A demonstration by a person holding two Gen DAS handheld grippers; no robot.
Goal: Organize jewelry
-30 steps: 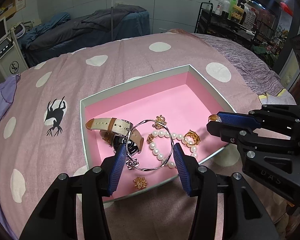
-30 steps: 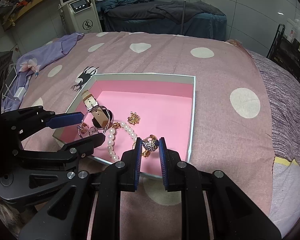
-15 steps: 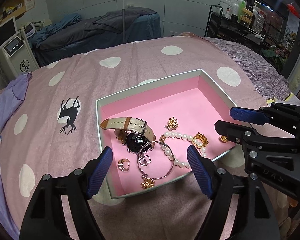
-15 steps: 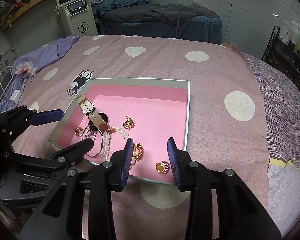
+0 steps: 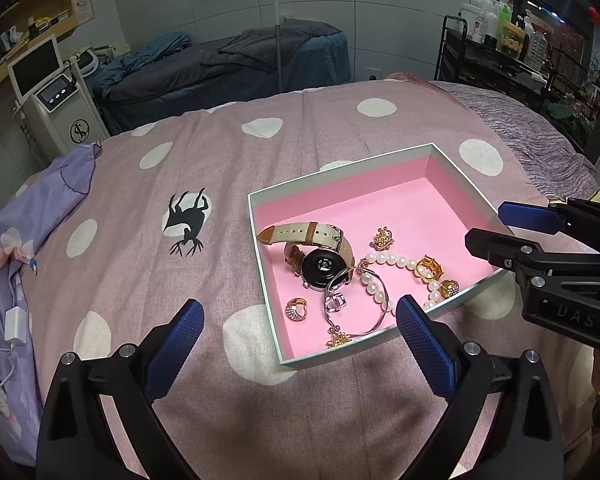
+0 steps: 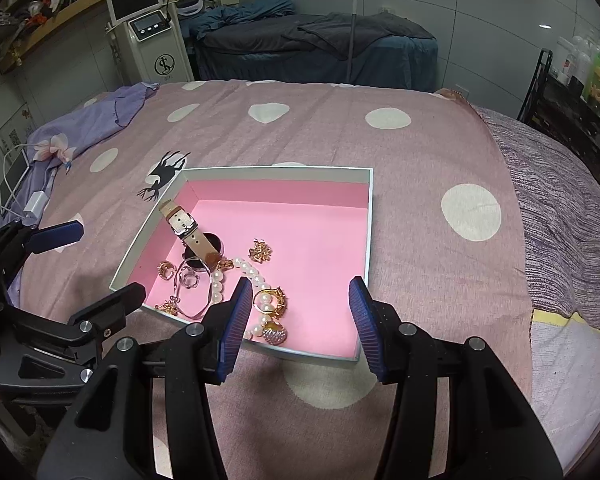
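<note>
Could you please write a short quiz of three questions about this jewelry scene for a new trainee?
1. True or false: the watch lies inside the pink box.
2. Is the left gripper: A) open, B) shut on the pearl strand?
3. Fill in: the right gripper holds ____.

Key: 1 true; 2 A; 3 nothing, its fingers are spread apart.

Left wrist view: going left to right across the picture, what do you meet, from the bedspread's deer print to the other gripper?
Deer print → small gold ring → watch → gold flower charm → large gold ring → right gripper.
</note>
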